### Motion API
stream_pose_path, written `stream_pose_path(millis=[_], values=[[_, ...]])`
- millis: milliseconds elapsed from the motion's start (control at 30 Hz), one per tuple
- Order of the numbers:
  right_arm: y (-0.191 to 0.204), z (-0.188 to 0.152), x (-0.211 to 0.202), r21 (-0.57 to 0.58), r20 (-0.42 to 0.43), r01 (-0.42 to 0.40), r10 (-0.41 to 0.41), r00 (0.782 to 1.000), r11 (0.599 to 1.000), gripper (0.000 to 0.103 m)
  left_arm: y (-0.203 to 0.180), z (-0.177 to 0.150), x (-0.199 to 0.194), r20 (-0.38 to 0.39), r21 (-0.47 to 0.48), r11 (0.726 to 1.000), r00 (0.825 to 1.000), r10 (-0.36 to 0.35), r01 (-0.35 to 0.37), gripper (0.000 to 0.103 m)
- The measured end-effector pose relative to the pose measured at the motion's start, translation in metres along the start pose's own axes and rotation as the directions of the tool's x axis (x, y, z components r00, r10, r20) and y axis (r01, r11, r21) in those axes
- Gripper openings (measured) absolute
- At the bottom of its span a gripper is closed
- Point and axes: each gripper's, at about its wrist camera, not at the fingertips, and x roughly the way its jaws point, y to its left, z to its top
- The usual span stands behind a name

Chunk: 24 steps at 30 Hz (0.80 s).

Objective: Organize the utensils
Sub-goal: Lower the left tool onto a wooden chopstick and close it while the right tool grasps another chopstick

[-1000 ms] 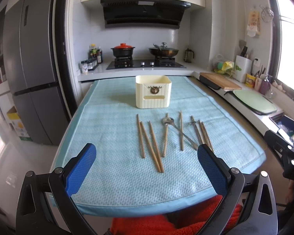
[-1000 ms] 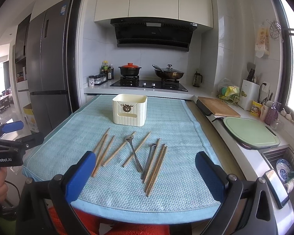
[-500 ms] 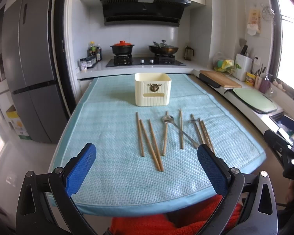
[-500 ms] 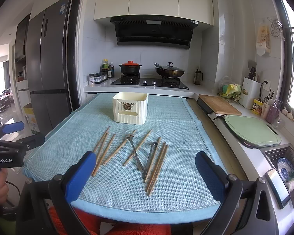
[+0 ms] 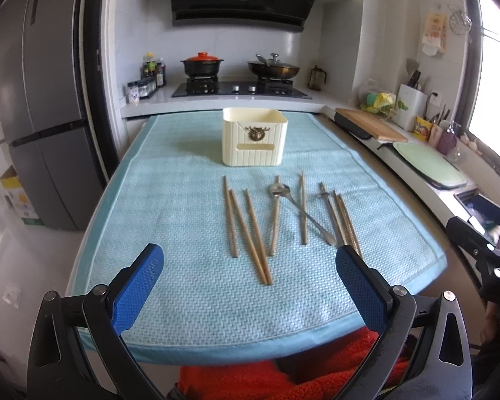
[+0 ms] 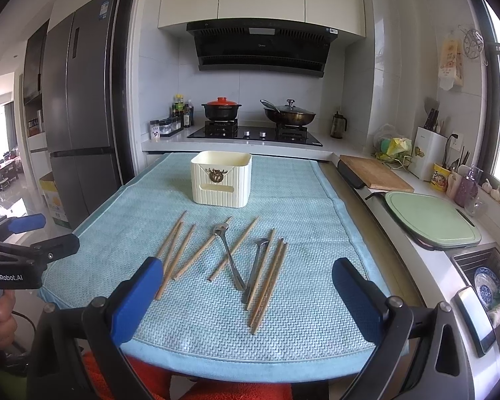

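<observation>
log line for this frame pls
phase: pre-grasp | left gripper: open, empty | right gripper: open, empty | chopsticks, spoon: loose on mat | holder: upright

wooden chopsticks, shiny metal spoon, rough woven cloth.

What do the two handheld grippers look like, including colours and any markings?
Both the left gripper and the right gripper have black frames with silver bolts and blue textured pads. Seen from the right wrist view, the left gripper's body carries white "GenRobot.AI" lettering, with a dark cable below the hand.
</observation>
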Motion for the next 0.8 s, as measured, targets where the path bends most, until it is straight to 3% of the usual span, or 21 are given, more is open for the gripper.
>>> stream_pose_path(millis=[100,567,800], values=[[-0.001,0.001,0.009,0.004,-0.021,-0.001,0.001,1.0,1.0,0.103,0.004,0.001,0.005,-0.01,-0.026,1.0,1.0,-0.017,0.017,0.103],[-0.018,0.0,0.066,0.069,-0.148,-0.019,0.029,0.989,0.997,0.103,0.042,0.006,0.051,-0.11,-0.119,0.992,0.993,0.032,-0.045,0.103],[-0.038,0.003,0.1,0.119,-0.212,-0.017,0.042,0.976,0.993,0.103,0.058,0.018,0.092,-0.14,-0.105,0.991,0.987,0.074,-0.089,0.103]])
